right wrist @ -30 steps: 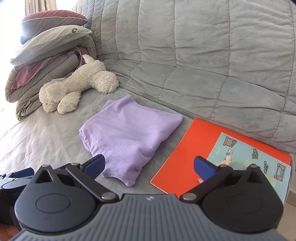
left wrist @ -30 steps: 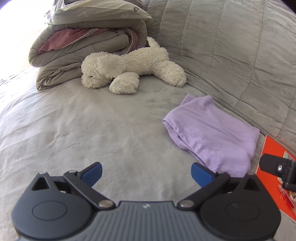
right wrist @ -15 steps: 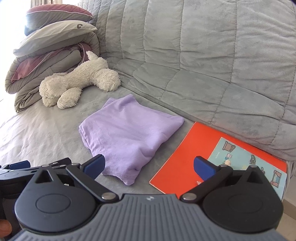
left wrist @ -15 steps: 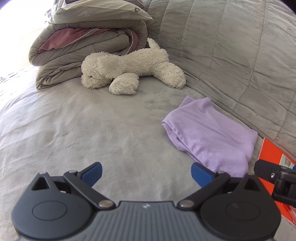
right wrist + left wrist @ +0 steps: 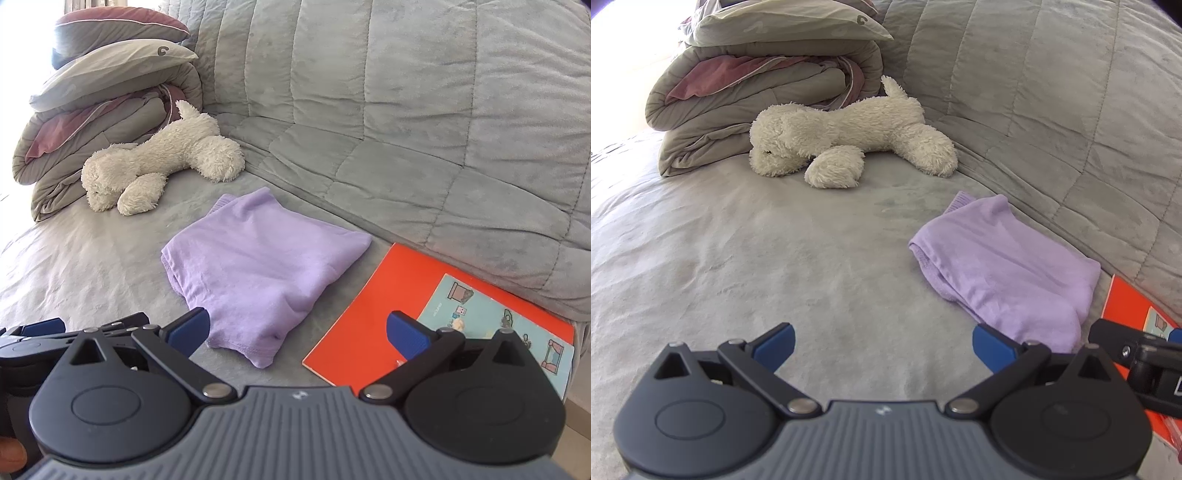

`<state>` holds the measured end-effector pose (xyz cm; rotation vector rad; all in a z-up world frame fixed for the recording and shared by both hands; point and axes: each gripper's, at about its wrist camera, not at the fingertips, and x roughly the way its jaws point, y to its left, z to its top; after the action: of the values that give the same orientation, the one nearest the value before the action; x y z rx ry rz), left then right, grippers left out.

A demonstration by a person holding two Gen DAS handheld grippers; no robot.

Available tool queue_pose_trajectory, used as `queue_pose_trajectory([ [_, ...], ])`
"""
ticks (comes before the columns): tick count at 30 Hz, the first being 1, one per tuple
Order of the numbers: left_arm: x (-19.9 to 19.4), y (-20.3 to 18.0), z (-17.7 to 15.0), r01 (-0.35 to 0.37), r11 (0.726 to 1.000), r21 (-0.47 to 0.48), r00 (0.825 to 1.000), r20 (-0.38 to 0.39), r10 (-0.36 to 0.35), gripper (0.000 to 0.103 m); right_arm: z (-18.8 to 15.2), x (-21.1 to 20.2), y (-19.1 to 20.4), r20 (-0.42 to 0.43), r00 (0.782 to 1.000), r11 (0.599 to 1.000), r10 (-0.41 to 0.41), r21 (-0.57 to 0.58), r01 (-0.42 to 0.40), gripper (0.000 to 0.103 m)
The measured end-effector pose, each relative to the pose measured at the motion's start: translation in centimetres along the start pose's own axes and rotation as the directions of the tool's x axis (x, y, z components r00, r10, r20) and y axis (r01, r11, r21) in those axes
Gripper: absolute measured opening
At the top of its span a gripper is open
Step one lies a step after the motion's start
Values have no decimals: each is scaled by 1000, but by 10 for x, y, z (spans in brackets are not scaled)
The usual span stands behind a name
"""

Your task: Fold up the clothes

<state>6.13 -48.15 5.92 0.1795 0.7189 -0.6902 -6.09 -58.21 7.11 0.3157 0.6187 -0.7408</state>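
A folded lilac garment (image 5: pixel 1004 273) (image 5: pixel 258 269) lies flat on the grey sofa seat (image 5: pixel 746 266), near the backrest. My left gripper (image 5: pixel 882 345) is open and empty, hovering over bare seat to the left of the garment's near edge. My right gripper (image 5: pixel 297 332) is open too, with nothing in it, just short of the garment's near corner. The right gripper's body shows at the right edge of the left wrist view (image 5: pixel 1137 354), and the left gripper's body at the left edge of the right wrist view (image 5: pixel 44 332).
A white plush dog (image 5: pixel 846 144) (image 5: pixel 155 166) lies at the far end of the seat, against a stack of folded duvet and pillows (image 5: pixel 757 85) (image 5: pixel 99 96). An orange picture book (image 5: pixel 436 317) (image 5: pixel 1126 306) rests right of the garment. The quilted backrest (image 5: pixel 406 110) rises behind.
Both grippers have drawn back and up slightly from the garment, which now sits a little farther off in both views. The garment itself has not moved. Both stay open.
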Motion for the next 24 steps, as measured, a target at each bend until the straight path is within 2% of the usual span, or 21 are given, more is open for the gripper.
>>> queue_pose_trajectory([
  [24,0,0,0,14,1000,-9,1000,-5,-14,102,0,-1,2,-1,1000,1000,8,-8,-8,103],
])
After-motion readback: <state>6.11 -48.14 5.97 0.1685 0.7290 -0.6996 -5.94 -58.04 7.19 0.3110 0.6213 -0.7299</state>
